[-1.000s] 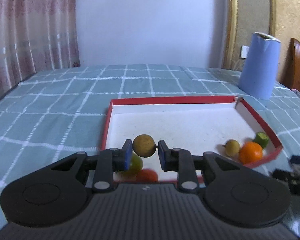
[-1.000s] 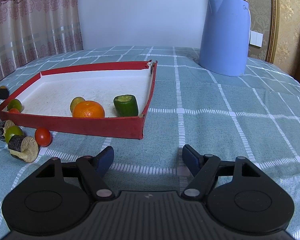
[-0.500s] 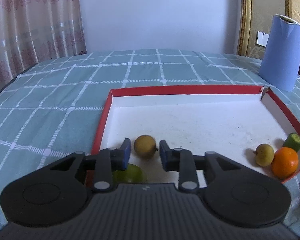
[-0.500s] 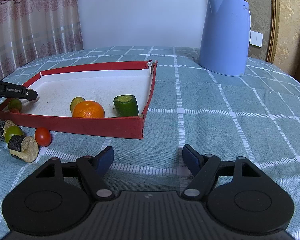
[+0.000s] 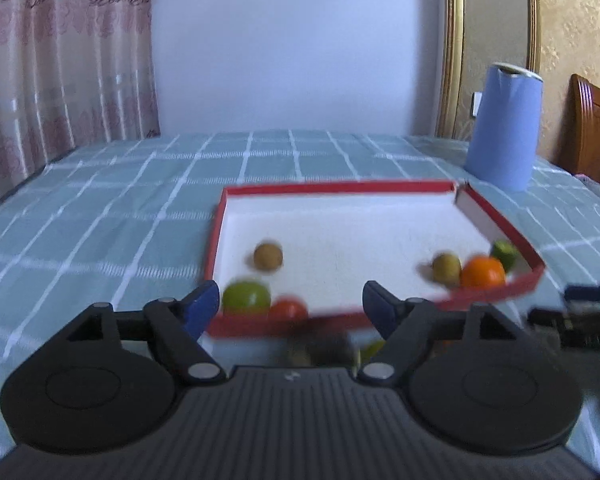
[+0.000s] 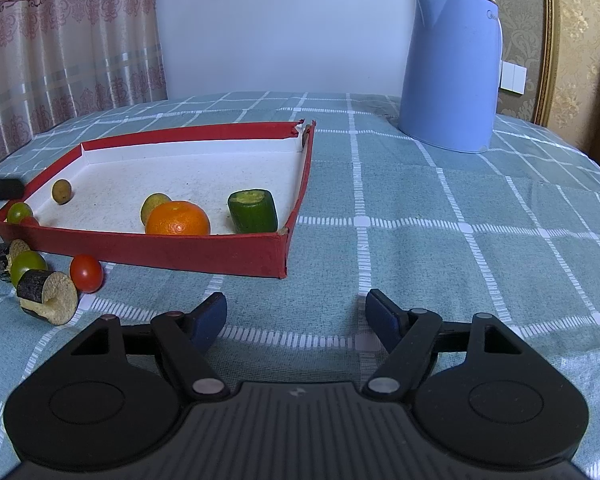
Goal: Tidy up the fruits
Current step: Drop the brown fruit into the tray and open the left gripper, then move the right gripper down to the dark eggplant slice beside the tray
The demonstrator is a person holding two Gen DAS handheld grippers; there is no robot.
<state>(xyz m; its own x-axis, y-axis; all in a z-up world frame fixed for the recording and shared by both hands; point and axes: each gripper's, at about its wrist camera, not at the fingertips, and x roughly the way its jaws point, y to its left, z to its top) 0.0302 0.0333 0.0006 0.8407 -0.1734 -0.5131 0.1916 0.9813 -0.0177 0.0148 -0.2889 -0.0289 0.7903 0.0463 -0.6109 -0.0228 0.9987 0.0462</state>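
Since both grippers, left gripper (image 5: pixel 290 306) and right gripper (image 6: pixel 296 316), gape empty, the brown fruit (image 5: pixel 268 256) rests inside the red tray (image 5: pixel 216 240) near its left wall, while the cherry tomato (image 6: pixel 86 273) waits outside the front edge.

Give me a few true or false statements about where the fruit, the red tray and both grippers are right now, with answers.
1. The left hand-held gripper grips a fruit. False: it is open and empty.
2. The round orange citrus fruit lies inside the shallow red cardboard tray. True.
3. The small red cherry tomato on the cloth lies inside the tray. False: it lies outside, before the front wall.
4. The tall blue plastic kettle stands outside the tray. True.
5. The right hand-held gripper is open. True.
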